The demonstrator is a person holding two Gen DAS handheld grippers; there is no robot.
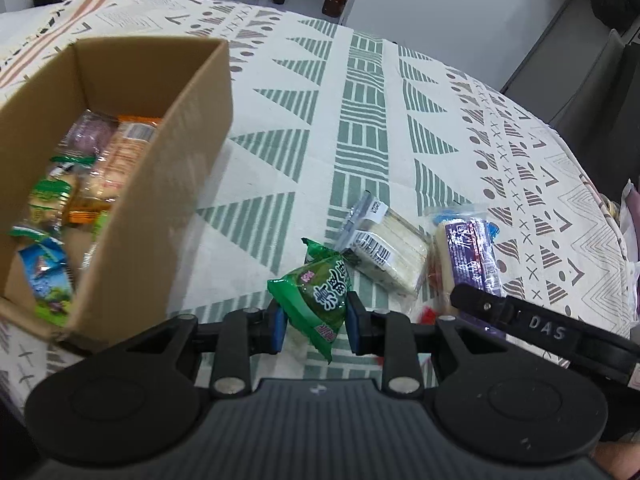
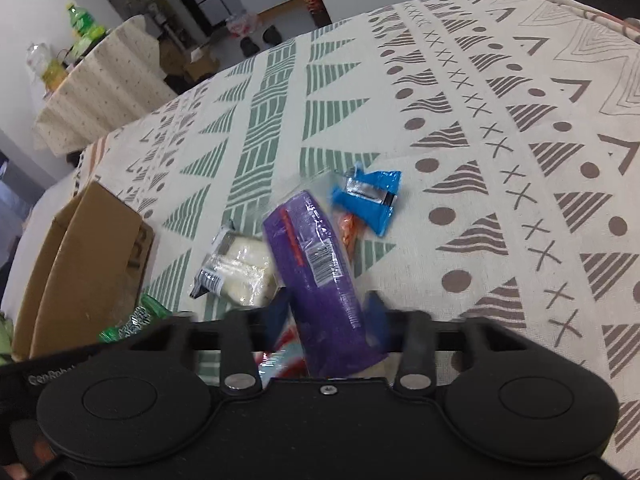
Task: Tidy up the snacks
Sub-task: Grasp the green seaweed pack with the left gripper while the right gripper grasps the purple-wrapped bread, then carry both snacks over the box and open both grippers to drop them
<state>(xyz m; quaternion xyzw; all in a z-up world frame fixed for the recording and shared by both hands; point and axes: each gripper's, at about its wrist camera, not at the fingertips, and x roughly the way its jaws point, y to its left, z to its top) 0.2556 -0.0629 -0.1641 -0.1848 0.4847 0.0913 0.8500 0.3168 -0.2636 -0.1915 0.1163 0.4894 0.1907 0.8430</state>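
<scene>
Two packets are in my grip at once, one per claw, and both look bound for the cardboard box (image 1: 160, 184) on the patterned tablecloth (image 1: 360, 120). I judge this the carry step: each snack is pinched and neither is yet over the box.

My left gripper (image 1: 316, 320) is closed to a narrow gap on the green snack packet (image 1: 316, 300), its blue pads (image 1: 277, 328) pressing the wrapper from both sides. The box sits just to its left, already holding several wrapped snacks. The next move should be a short swing left and up over the near wall, then opening above the pile.

My right gripper (image 2: 328, 316) is clamped around the purple snack packet (image 2: 320, 276), which stands tilted between the fingers; motion blur hides exactly where the pads bite. A blue wrapper (image 2: 372, 200) lies just beyond it, though I cannot tell if it is a separate snack.

Left on the cloth between my claws is the clear-wrapped pale wafer pack (image 1: 384, 252), which appears to be the next pick. The right claw has farther to travel, so it should follow the left.
</scene>
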